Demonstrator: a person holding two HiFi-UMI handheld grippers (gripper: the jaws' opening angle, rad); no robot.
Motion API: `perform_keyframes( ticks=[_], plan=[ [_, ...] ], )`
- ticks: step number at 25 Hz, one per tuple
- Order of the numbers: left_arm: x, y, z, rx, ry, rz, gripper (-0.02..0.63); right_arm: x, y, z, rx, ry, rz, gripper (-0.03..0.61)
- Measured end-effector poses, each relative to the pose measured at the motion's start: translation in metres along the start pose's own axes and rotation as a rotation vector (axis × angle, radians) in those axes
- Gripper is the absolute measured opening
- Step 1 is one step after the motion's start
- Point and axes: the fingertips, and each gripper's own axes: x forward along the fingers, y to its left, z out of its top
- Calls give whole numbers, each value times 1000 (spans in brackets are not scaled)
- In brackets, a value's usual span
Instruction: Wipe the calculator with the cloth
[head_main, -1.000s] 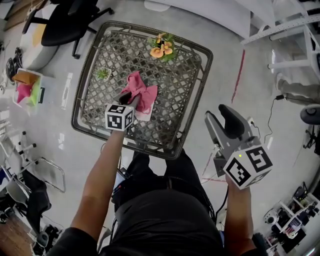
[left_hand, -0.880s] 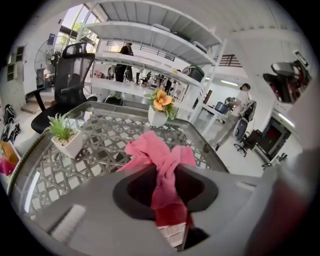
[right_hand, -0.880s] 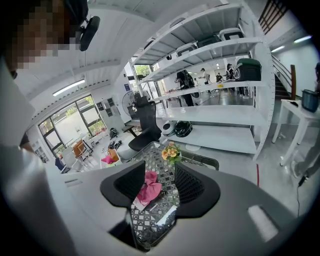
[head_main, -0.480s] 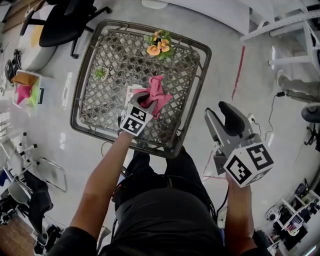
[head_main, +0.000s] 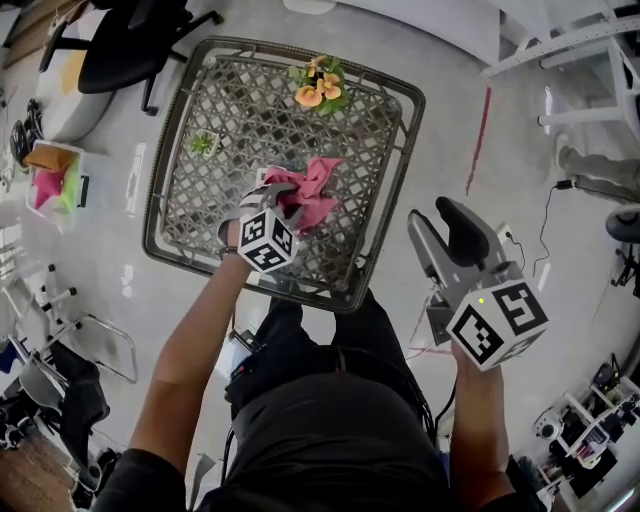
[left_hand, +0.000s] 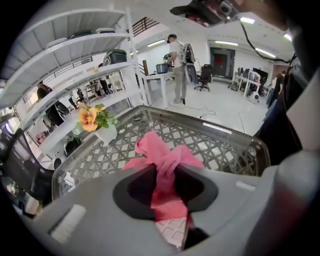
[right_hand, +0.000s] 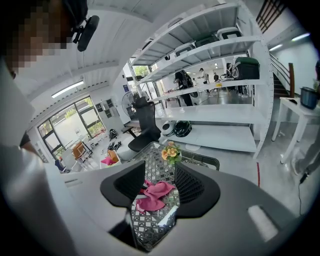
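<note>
Fingers (left_hand: 134, 189) of the left gripper (head_main: 288, 200) are clamped together on the pink cloth (head_main: 318, 185), which bunches up beyond their tips near the middle of the lattice table (head_main: 405, 130). Directly under the cloth lies the calculator (left_hand: 169, 229); only a pale keyed patch of it shows, the rest is covered. Orange flowers (head_main: 320, 85) stand at the far edge, and a small green plant (head_main: 205, 143) sits toward the left edge, both well apart from the cloth. Bare lattice lies open on every side of the cloth out to the raised rim. Off the near right corner, the right gripper (head_main: 440, 218) hangs over the floor, fingers apart and empty.
</note>
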Motion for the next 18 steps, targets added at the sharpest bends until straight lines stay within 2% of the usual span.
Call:
perform_keyframes(
  ticks=[10,18],
  plan=[
    [-25,33,-55,9,64,42,155,10,14,0,-6,10,9,183],
    [-40,46,-82,-37,97,82,155,15,26,0,-17,17,20,183]
  ],
)
